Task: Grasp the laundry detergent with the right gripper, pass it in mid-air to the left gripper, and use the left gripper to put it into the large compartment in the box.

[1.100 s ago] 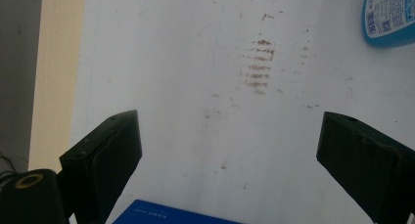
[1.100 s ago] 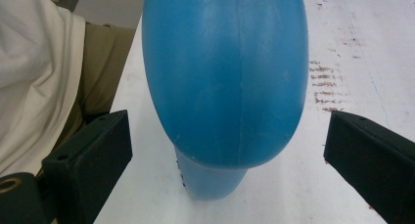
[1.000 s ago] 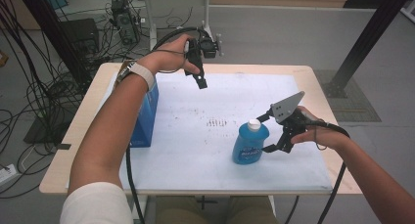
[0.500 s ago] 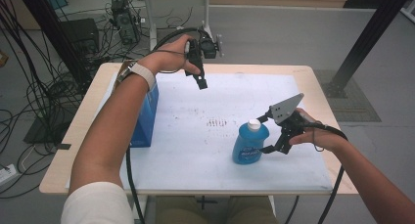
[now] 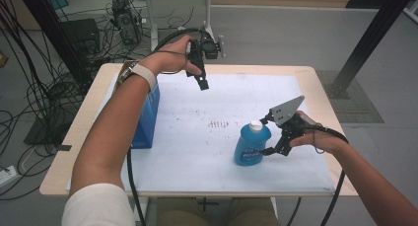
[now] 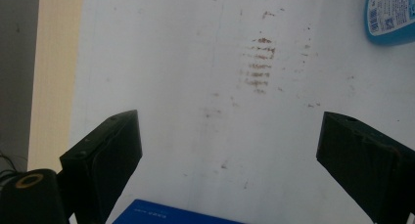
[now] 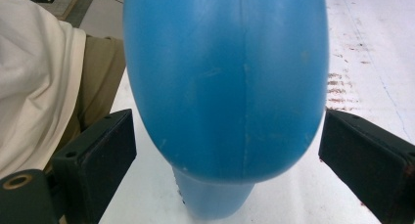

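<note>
A blue plastic bottle [image 5: 250, 148] with a white cap stands upright on the white mat [image 5: 197, 137], right of centre. My right gripper [image 5: 265, 136] reaches it from the right, a jaw on either side of its body. In the right gripper view the bottle [image 7: 225, 82] sits between the jaws, which have just been closing; thin gaps remain at both pads. My left gripper [image 5: 202, 83] hangs open and empty above the mat's far side, pointing down. In the left gripper view its jaws [image 6: 230, 150] stand wide over the bare mat, and the bottle's label [image 6: 389, 16] shows at the top right.
A blue box [image 5: 148, 118] stands at the mat's left edge under the left forearm; its top [image 6: 171, 215] shows in the left gripper view. Brown smudges [image 5: 219, 123] mark the mat's middle. Cables and equipment lie on the floor beyond the wooden table [image 5: 315, 75].
The right gripper's jaws have narrowed slightly around the bottle. The left hand and its gripper have kept still, and the bottle has not moved.
</note>
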Demonstrator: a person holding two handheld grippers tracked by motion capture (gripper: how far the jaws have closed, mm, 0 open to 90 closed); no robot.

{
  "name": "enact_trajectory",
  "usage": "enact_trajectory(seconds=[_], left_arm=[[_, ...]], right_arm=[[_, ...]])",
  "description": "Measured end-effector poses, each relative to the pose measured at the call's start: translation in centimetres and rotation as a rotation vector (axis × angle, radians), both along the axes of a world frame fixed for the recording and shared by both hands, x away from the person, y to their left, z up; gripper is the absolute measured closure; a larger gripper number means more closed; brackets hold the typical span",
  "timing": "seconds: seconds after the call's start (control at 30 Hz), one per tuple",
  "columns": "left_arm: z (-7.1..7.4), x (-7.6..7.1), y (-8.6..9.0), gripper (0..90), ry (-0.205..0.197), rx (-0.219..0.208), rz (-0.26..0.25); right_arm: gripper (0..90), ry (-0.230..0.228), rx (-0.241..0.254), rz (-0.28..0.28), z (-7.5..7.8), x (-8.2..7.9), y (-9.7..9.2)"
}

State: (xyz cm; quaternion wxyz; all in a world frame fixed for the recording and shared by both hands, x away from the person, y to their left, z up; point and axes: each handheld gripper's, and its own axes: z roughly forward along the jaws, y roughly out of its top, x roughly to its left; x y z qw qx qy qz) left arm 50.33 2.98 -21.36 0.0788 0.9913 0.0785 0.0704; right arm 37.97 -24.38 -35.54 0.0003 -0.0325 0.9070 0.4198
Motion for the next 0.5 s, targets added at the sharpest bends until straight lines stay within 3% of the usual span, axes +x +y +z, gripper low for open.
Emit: enact_trajectory(seconds=[0.5], left_arm=[[-0.04,0.01,-0.05,10.1,0.001,0.004,-0.002]], right_arm=[[7.8,0.005,0.013,0.004,-0.41,-0.02,0.17]])
